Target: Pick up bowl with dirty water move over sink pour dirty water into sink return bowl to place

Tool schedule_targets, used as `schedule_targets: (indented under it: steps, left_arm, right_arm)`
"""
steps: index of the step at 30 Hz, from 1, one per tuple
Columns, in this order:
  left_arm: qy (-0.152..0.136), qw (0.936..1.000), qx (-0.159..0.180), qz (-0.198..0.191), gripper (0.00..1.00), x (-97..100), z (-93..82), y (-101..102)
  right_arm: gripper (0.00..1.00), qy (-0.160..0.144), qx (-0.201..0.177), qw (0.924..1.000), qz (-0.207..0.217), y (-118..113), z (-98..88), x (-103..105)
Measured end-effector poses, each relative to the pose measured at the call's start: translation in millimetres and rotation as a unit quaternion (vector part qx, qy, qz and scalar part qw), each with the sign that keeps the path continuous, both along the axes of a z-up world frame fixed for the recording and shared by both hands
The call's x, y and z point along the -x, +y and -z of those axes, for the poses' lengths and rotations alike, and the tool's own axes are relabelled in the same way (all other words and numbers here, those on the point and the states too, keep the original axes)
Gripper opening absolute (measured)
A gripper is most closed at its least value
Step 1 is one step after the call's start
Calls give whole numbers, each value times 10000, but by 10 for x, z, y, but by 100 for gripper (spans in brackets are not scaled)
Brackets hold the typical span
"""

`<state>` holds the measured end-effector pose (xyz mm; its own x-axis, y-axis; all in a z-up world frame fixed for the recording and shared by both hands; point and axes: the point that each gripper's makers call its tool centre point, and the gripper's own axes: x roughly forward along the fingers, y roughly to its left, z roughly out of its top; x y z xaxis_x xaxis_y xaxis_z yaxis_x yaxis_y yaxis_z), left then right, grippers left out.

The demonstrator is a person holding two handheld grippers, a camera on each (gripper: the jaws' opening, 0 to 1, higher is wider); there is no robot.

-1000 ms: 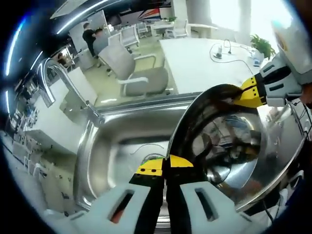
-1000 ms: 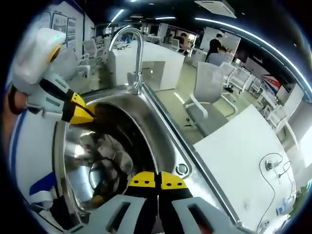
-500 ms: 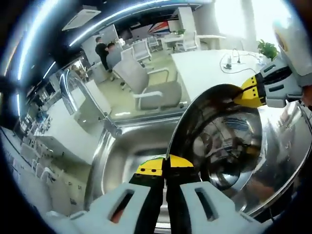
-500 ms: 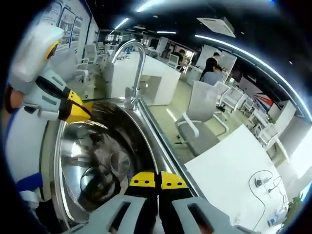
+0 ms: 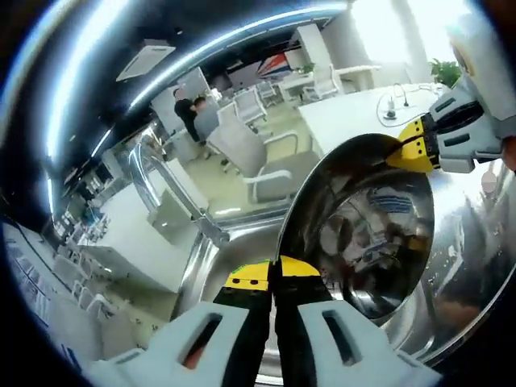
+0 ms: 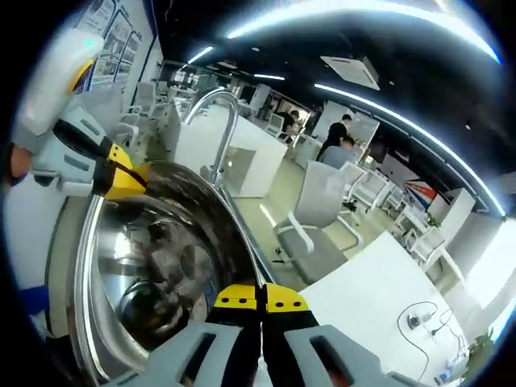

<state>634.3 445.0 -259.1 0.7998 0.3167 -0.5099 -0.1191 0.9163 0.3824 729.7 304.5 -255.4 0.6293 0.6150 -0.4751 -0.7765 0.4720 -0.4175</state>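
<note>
So both grippers are clamped on the bowl (image 5: 363,234) rim from opposite sides: the left gripper (image 5: 271,274) has its jaws pinched together on the near edge, and the right gripper (image 5: 413,151) bites the far edge at about 2 o'clock. Same deal mirrored in the right gripper view, where the right gripper (image 6: 260,297) grips the rim and the left gripper (image 6: 121,174) sits at 10 o'clock. Bowl's tipped on edge, opening facing the cameras, above the sink (image 5: 211,266) by the faucet (image 5: 165,189). I can't see any water inside, so I'd guess leveling it and returning it comes next.
</note>
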Motion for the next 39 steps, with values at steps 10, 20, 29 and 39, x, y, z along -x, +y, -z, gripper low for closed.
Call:
schedule_targets:
  steps: [10, 20, 29, 39]
  left_arm:
    - [-308, 9995, -104, -34, 0, 15, -69, 15]
    - [-671, 9974, -237, -113, 0, 28, -140, 61]
    - [-816, 9961, -278, -164, 0, 32, -172, 85]
    - [-1159, 9923, -365, -241, 0, 78, -391, 99]
  right_arm:
    - [0, -544, -110, 9985, -37, 26, -152, 17]
    - [0, -1211, -95, 9926, -80, 72, -312, 32]
    - [0, -1563, -97, 9876, -136, 92, -396, 57]
    - [0, -2023, -233, 9789, -190, 89, -635, 108]
